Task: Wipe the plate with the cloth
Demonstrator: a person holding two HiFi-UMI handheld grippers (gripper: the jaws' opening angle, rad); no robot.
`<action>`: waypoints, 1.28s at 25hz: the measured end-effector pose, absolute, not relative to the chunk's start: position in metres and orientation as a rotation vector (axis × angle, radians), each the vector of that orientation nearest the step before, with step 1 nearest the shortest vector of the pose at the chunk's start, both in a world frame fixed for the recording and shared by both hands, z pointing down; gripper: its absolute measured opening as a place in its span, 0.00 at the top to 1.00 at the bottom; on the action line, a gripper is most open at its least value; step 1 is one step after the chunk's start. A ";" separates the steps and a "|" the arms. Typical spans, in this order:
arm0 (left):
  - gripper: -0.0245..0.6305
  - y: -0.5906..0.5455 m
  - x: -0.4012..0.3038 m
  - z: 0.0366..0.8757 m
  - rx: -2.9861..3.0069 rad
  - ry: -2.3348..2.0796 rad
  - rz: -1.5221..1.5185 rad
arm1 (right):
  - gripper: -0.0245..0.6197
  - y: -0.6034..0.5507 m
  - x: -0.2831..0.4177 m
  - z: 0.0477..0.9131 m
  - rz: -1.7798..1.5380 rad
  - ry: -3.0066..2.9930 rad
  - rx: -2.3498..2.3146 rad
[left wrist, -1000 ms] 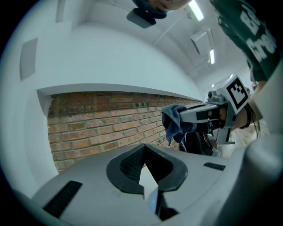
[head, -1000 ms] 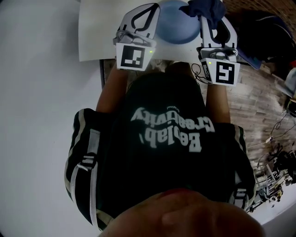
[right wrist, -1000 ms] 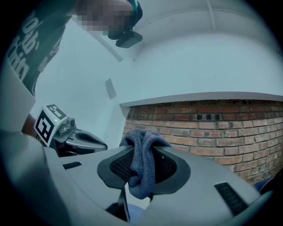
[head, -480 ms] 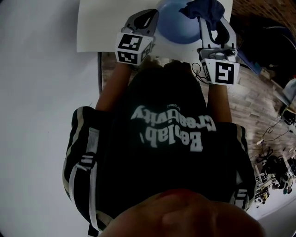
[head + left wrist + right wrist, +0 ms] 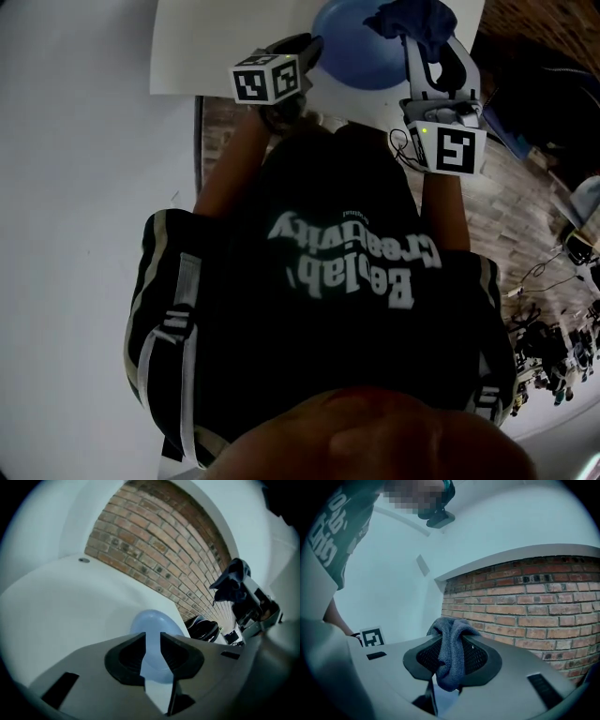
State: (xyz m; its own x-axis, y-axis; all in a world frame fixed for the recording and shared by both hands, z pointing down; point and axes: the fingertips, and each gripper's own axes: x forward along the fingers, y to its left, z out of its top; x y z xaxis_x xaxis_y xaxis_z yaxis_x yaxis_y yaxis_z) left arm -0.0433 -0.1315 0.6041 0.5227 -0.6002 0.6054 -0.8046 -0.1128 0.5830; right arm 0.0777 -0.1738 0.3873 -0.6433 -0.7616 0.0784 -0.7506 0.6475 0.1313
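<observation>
A pale blue plate (image 5: 361, 52) lies on the white table (image 5: 216, 47) near its front edge. My left gripper (image 5: 305, 49) is at the plate's left rim. In the left gripper view its jaws are opening, and the plate (image 5: 157, 639) shows through the narrow gap, with neither pad pressing on it. My right gripper (image 5: 424, 37) hovers over the plate's right side, shut on a dark blue cloth (image 5: 417, 21). In the right gripper view the cloth (image 5: 450, 644) is bunched between the pads and hangs below them.
A brick-patterned floor (image 5: 534, 197) runs right of the table, with dark objects (image 5: 534, 84) and cables (image 5: 553, 337) on it. A black seat-like thing (image 5: 204, 627) sits just past the table's edge. The person's dark shirt fills the lower head view.
My left gripper has rolled, so its marker cube now faces up, and has sunk toward the table at the plate's left rim. The right gripper with the cloth has barely moved.
</observation>
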 end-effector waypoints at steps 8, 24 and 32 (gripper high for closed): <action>0.79 -0.093 -0.043 0.663 1.495 -1.045 0.205 | 0.84 -0.174 0.079 0.387 -0.140 -2.738 1.245; 0.91 -0.094 -0.056 0.694 1.374 -1.040 0.331 | 0.84 -0.173 0.075 0.380 -0.137 -2.706 1.279; 0.94 -0.126 -0.062 0.658 1.587 -1.160 0.293 | 0.84 -0.172 0.079 0.381 -0.168 -2.692 1.301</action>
State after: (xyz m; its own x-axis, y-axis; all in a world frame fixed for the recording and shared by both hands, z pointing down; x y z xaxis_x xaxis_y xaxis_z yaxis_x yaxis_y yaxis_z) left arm -0.0622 -0.1256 0.6581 0.4909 -0.5200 0.6990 -0.7896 0.0735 0.6092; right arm 0.0789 -0.1720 0.3809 -0.6137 -0.7851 0.0831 -0.7687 0.6182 0.1641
